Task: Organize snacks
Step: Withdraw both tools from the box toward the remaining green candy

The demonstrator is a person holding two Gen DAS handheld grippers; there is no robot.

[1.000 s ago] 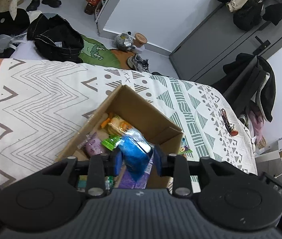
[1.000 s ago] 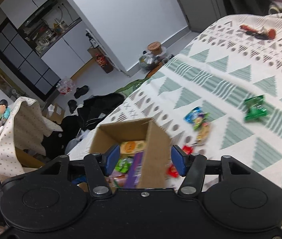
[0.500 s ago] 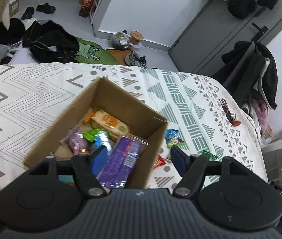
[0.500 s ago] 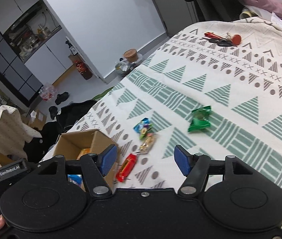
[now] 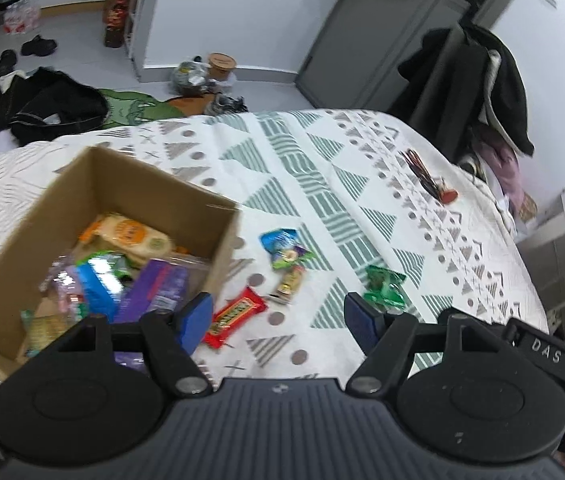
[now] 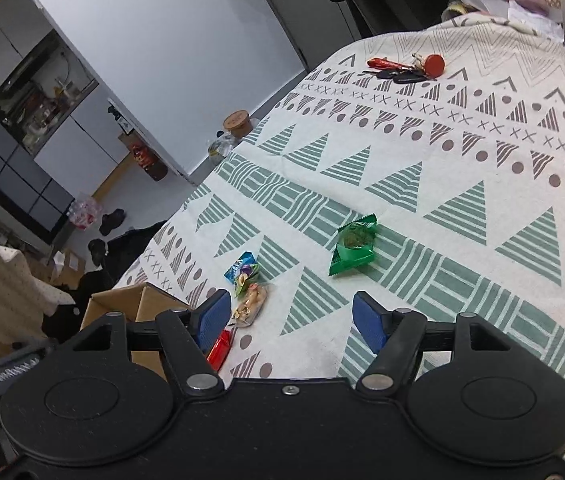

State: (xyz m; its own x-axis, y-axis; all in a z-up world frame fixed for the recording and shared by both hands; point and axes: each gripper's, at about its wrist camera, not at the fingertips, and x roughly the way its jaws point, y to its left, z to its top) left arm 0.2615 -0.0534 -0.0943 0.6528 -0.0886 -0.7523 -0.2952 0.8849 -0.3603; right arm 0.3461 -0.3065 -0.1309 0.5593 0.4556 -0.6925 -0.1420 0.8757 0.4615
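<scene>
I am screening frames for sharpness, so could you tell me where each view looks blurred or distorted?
Left wrist view: motion blur smears the cardboard box and its snacks; fisheye bends the door. Right wrist view: sharper, the green packet is crisp; the walls curve.

The left claw [image 5: 278, 318] hangs with its two blue-padded fingers [image 5: 196, 320] spread wide, nothing between them. The right claw [image 6: 289, 320] is spread just as wide and also holds nothing. At the right edge of the left wrist view, part of the right claw's black body shows.
</scene>
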